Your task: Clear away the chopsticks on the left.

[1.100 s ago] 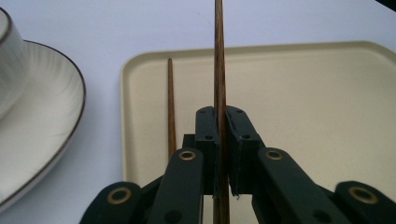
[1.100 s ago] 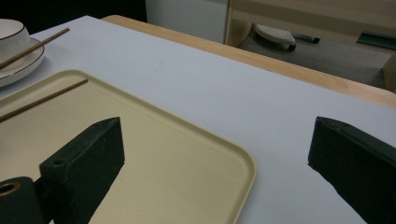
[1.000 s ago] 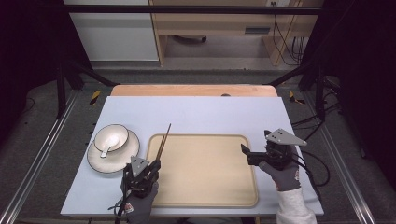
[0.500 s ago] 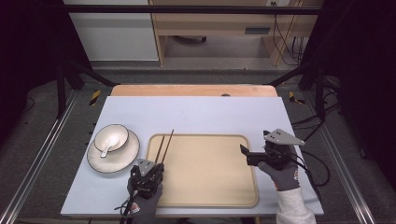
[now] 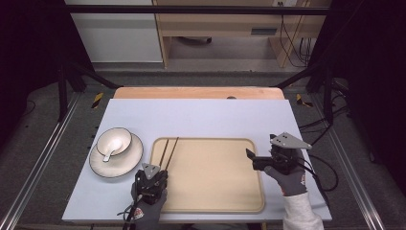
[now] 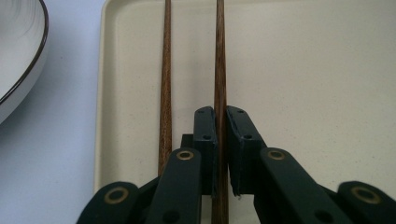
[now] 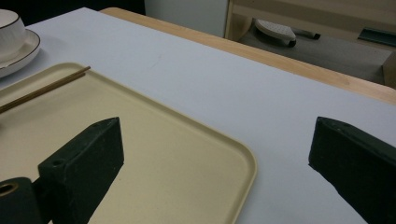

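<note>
Jaws of left gripper (image 6: pixel 222 154) pinch one chopstick (image 6: pixel 220 70); its mate (image 6: pixel 166 79) lies free.

Table (image 5: pixel 201 115) (tray (image 5: pixel 215 203), saucer (image 5: pixel 103 167))

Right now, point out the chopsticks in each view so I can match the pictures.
High view: the chopsticks lie on the tray's left edge, running away from the left tool.
Left gripper view: two chopsticks run straight up the picture; the right one sits between the jaws.
Right gripper view: chopsticks at far left, slanting across the tray.
Shared landmark: the beige tray.
</note>
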`<state>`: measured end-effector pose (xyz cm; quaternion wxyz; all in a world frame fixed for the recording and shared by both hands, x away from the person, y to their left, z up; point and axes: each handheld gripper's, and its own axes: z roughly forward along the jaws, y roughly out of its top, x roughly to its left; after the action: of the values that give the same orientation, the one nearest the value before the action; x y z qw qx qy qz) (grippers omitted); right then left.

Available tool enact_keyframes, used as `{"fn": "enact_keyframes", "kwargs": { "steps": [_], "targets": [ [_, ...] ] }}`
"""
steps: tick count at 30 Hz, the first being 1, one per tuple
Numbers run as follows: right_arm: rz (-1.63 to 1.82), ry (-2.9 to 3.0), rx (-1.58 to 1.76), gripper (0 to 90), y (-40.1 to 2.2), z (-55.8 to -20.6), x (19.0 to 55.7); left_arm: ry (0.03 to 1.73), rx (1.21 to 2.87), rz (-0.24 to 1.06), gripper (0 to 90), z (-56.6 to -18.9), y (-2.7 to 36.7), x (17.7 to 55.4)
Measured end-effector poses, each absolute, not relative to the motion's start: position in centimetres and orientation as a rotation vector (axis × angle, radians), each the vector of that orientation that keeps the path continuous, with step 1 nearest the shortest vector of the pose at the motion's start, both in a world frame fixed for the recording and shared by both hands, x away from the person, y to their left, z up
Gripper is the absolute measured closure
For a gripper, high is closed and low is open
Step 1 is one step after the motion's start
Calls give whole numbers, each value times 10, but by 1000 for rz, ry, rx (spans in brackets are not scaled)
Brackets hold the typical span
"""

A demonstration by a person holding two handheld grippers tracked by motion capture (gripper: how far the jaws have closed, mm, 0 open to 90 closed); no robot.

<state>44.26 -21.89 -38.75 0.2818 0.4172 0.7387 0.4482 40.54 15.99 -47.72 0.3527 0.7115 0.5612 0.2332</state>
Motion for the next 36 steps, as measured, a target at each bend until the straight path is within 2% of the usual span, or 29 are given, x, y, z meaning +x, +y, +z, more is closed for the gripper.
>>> {"fn": "enact_keyframes", "kwargs": {
  "steps": [12, 18, 27, 36],
  "targets": [
    [1201, 1973, 1116, 32, -220, -387, 443, 1446, 1865, 586, 808, -476, 160, 407],
    [1206, 1963, 1117, 31, -222, -385, 442, 1399, 1835, 582, 771, -465, 164, 407],
    [1228, 1943, 1121, 30, -225, -382, 439, 1277, 1794, 596, 690, -433, 174, 409],
    [1253, 1918, 1118, 30, -231, -377, 436, 1129, 1826, 583, 537, -404, 195, 414]
  ]
}}
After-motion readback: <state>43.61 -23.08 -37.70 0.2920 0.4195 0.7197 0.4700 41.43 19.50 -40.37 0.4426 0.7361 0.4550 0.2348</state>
